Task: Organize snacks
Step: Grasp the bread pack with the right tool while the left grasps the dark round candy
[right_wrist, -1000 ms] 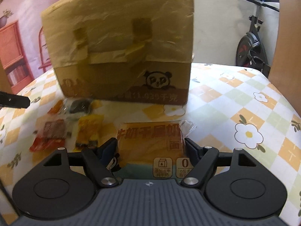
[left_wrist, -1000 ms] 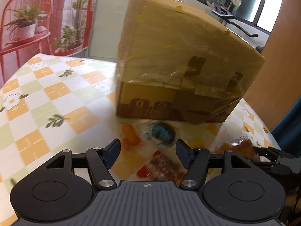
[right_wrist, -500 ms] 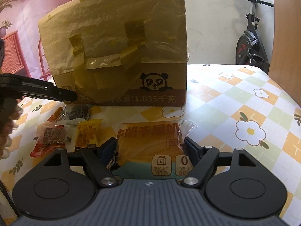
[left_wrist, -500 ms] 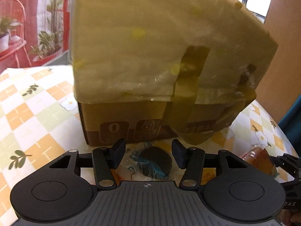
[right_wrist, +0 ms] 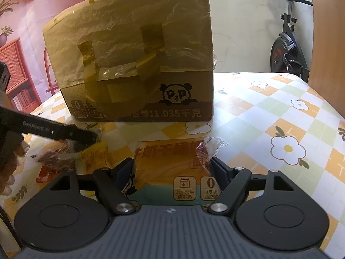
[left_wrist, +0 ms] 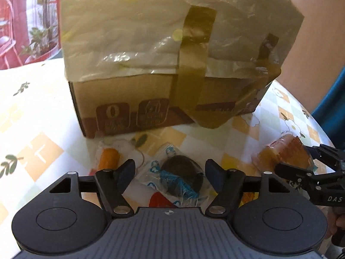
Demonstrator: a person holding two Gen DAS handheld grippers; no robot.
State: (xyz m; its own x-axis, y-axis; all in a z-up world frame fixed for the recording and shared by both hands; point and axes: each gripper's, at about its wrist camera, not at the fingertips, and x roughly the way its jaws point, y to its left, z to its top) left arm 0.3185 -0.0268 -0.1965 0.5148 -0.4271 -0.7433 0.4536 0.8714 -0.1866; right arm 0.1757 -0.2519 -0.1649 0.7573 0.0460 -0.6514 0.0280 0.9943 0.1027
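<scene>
On the near left of the table (left_wrist: pixel 43 151), the left gripper (left_wrist: pixel 169 173) is straddling a dark round snack (left_wrist: pixel 182 178), its jaws having just been widening, not yet pinching; next it needs closing squarely. Right of it, the right gripper (right_wrist: pixel 171 170) is bracketing one orange bread packet (right_wrist: pixel 170 159), apparently clamped. One cardboard box (right_wrist: pixel 133 64) is standing behind.

You had the right gripper (right_wrist: pixel 171 168) astride the orange bread pack (right_wrist: pixel 170 168), its fingers (right_wrist: pixel 124 172) against the pack's two sides, seemingly gripping it, though contact was hard to judge. The pack lay flat on the checked cloth (right_wrist: pixel 280 116), just in front of the taped box (right_wrist: pixel 133 64). At the left, your other gripper (right_wrist: pixel 64 132) reached down over a heap of small snacks (right_wrist: pixel 64 159), one yellow, one reddish brown.
</scene>
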